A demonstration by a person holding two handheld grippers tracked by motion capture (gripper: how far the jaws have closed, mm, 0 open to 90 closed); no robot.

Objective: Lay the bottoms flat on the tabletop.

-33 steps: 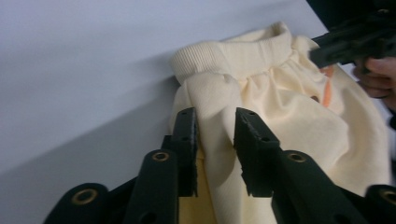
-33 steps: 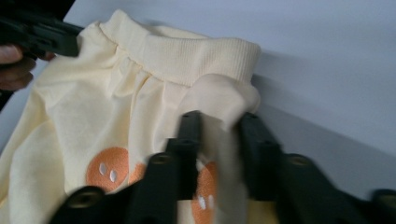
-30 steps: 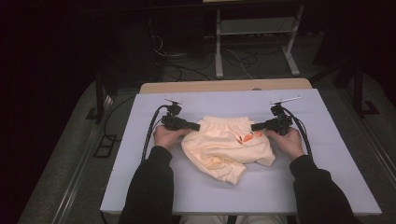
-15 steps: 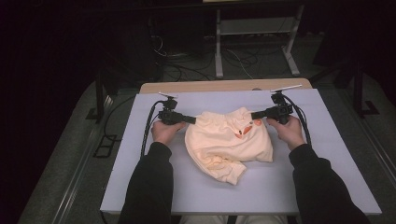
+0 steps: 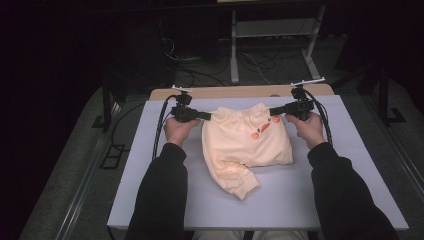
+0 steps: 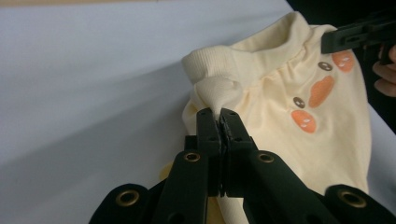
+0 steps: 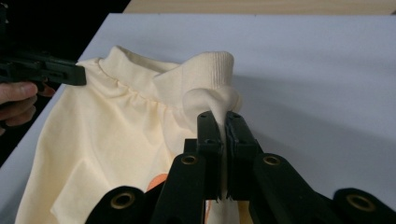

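The left gripper [image 5: 206, 116] pinches the left end of the ribbed waistband of a pale yellow garment [image 5: 245, 145], its jaws pressed together on a bunched fold of cloth after just closing. The garment, with orange patches on its front, hangs stretched between the two grippers near the far side of the white table [image 5: 150, 195], its lower part trailing on the tabletop toward the person. The right gripper [image 5: 274, 111] has its jaws clamped on the waistband's right end.

Bare pale-blue table top [image 5: 165, 200] lies free left, right and near of the cream cotton garment [image 5: 247, 142], which occupies the middle
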